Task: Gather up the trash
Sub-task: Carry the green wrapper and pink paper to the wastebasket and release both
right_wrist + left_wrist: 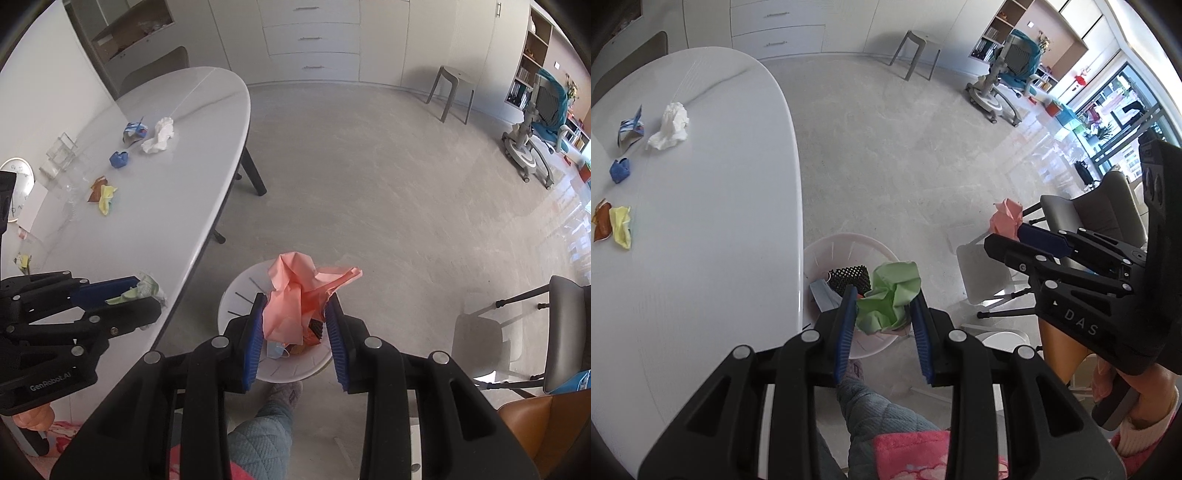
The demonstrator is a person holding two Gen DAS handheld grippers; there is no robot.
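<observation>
Both pairs of jaws are pinched on crumpled paper: a green wad (890, 295) is clamped by the left gripper (884, 302), a pink wad (299, 299) by the right gripper (295, 314). Both wads are held above the white bin (236, 295) on the floor beside the table (701, 258), presumably so that they can be dropped straight in. Inside the bin, a black mesh piece (849, 278) and a blue face mask (275, 349) are seen.

More trash is left on the table: a white tissue (670, 125), a blue-and-white wrapper (629, 129), a yellow scrap (621, 225) touching a brown wrapper (602, 221), and a small blue wad (620, 170). The drop seems unobstructed; the table edge lies just beside the bin rim.
</observation>
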